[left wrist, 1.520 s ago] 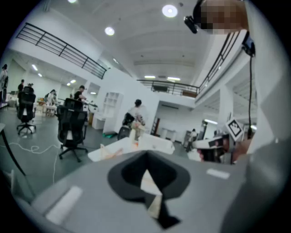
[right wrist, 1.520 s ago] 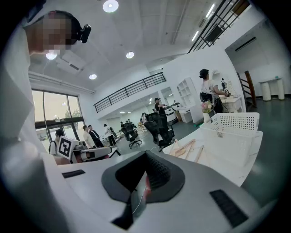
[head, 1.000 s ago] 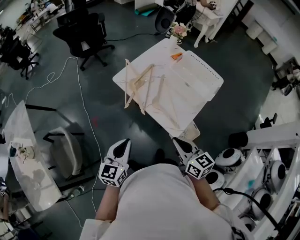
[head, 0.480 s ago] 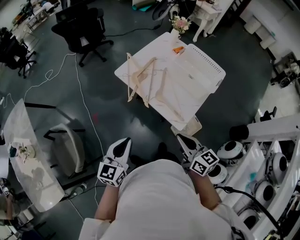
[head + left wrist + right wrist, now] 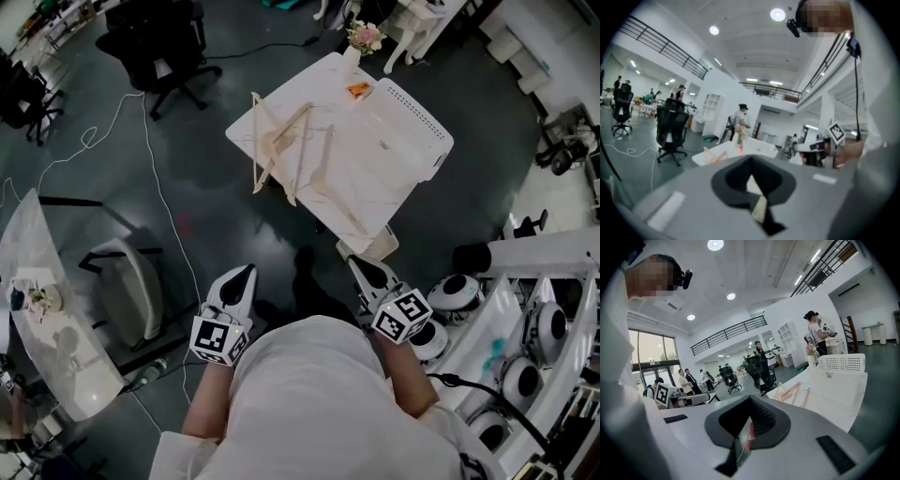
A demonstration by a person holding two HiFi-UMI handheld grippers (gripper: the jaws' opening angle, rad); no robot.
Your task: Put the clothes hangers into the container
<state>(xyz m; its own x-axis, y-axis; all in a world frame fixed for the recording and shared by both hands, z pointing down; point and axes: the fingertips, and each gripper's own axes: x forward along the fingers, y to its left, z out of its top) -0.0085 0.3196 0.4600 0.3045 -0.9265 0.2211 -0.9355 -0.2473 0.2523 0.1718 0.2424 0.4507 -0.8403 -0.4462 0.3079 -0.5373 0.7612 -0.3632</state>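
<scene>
Several wooden clothes hangers point(image 5: 284, 153) lie in a loose pile on the left half of a white table point(image 5: 305, 94). A white perforated container point(image 5: 410, 134) takes up the table's right half. Both grippers hang well short of the table, above the dark floor. My left gripper point(image 5: 246, 272) is shut and empty, and so is my right gripper point(image 5: 356, 263). In the right gripper view the hangers point(image 5: 793, 391) and the container point(image 5: 840, 363) lie ahead past the closed jaws of the right gripper point(image 5: 750, 402). The left gripper point(image 5: 751, 162) also points toward the table point(image 5: 723, 152).
A black office chair point(image 5: 157, 42) stands left of the table, and a white cable point(image 5: 150, 183) trails across the floor. A flower vase point(image 5: 364, 37) and a small orange item point(image 5: 356, 90) sit at the table's far edge. White rounded machines point(image 5: 461, 314) crowd the right.
Both shut grippers have drifted a little with the person, and the table now sits slightly higher in the head view. Nothing was picked up or let go.
</scene>
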